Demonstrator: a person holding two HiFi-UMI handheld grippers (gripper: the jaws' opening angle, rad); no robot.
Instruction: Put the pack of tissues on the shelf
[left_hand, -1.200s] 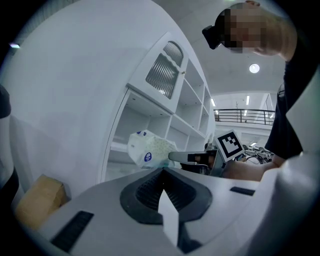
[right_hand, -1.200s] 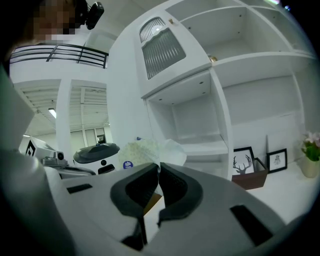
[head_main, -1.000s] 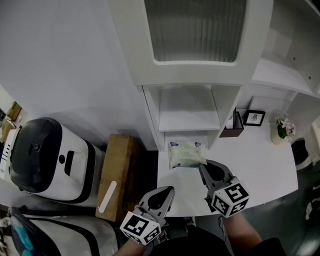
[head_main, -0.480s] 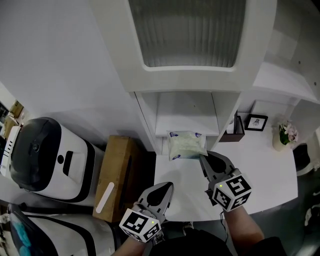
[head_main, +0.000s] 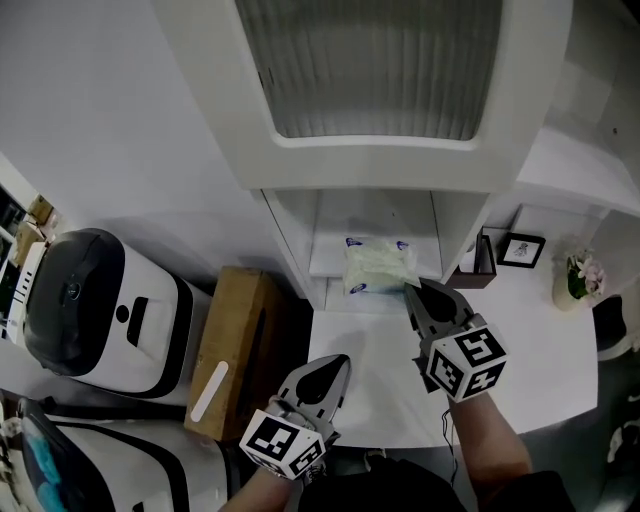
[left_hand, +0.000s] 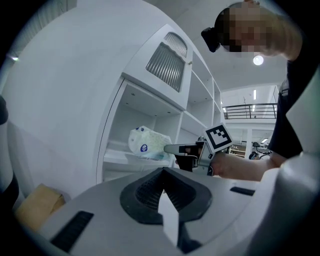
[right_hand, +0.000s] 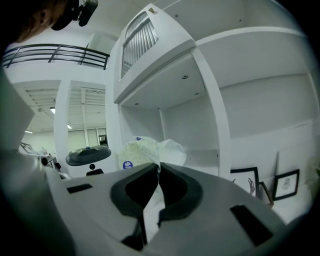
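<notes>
The pack of tissues (head_main: 378, 267) is a pale green-white soft pack with blue marks. It hangs at the mouth of the lower shelf (head_main: 330, 262) of the white cabinet, just above the shelf board. My right gripper (head_main: 410, 291) is shut on the pack's near edge; in the right gripper view the pack (right_hand: 150, 151) bulges beyond the jaws, which pinch its wrapper. My left gripper (head_main: 335, 366) hovers low over the white table (head_main: 520, 330), shut, with nothing in it. In the left gripper view the pack (left_hand: 147, 144) and the right gripper (left_hand: 170, 149) appear in front of the shelf.
A brown cardboard box (head_main: 232, 350) stands left of the table. A white and black machine (head_main: 85, 305) sits further left. A dark holder (head_main: 482, 262), a framed picture (head_main: 523, 250) and a small flower pot (head_main: 576, 280) stand to the right of the shelf bay.
My right gripper has carried the pack away from me and up from the table to the shelf opening. My left gripper has stayed near the table's front.
</notes>
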